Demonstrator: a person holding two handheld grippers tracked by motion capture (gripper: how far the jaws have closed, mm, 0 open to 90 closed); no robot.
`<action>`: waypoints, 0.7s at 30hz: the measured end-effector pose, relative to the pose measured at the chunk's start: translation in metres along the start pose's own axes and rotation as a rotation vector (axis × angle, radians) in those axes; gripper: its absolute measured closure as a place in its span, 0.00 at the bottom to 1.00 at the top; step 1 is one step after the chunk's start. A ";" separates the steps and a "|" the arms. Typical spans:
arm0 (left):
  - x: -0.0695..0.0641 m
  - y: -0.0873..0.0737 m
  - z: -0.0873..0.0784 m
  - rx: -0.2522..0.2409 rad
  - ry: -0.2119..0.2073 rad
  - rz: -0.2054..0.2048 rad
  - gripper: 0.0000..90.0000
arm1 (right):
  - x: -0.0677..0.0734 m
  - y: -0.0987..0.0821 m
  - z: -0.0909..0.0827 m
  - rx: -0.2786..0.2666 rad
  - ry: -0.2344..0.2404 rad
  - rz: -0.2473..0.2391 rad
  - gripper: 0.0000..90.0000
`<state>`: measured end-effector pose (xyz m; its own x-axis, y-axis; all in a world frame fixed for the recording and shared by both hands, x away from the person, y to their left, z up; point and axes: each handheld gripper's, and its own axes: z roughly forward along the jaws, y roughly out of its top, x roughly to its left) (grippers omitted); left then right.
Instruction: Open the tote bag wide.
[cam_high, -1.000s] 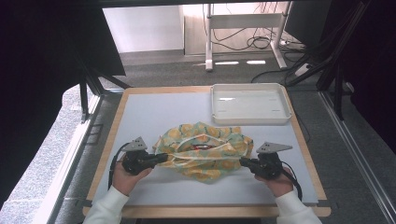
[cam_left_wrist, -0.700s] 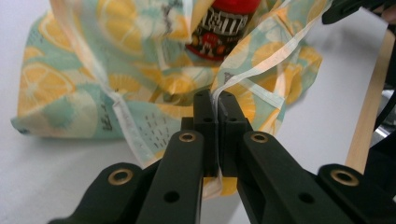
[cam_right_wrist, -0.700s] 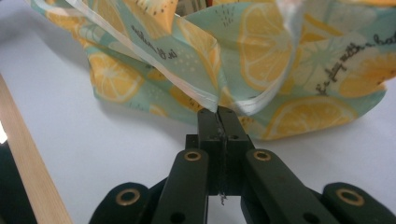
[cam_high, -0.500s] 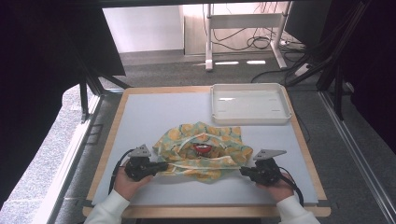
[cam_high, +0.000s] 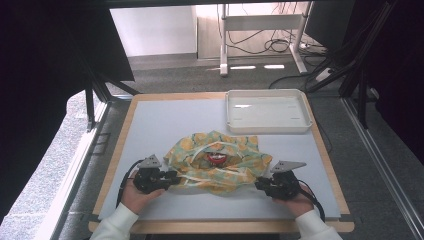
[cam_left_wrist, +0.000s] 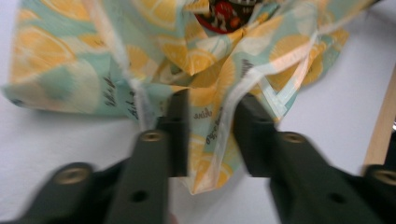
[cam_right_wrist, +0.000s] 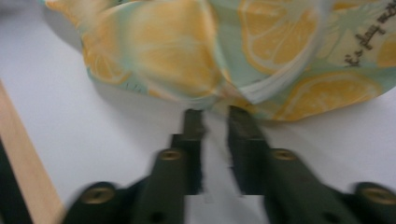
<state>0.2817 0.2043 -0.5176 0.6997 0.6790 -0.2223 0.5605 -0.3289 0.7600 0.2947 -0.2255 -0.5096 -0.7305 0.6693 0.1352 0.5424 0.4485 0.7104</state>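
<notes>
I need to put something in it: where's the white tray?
In the high view the white tray sits at the table's far right corner, just beyond the lemon-print cloth.

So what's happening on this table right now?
A person works a lemon-print cloth bag with a gripper in each hand. The left gripper has just been opening, with a fold of the cloth between its parted jaws. The right gripper has just been opening too, its tips at the bag's edge with nothing between them. The bag lies slumped on the table, a red-labelled item showing in its mouth. A white tray sits behind.
</notes>
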 end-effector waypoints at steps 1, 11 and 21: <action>-0.001 0.001 -0.004 -0.021 0.017 0.004 0.61 | 0.001 0.001 -0.002 -0.015 -0.017 -0.006 0.63; -0.003 0.004 -0.022 -0.103 0.042 -0.030 0.39 | 0.006 0.003 -0.029 -0.141 -0.099 0.039 0.29; -0.002 0.016 -0.033 -0.146 0.046 -0.033 0.38 | 0.001 0.014 -0.053 -0.212 -0.120 0.073 0.27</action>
<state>0.2749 0.2190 -0.4846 0.6589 0.7185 -0.2228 0.5104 -0.2094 0.8340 0.2795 -0.2503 -0.4629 -0.6313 0.7666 0.1179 0.4835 0.2701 0.8326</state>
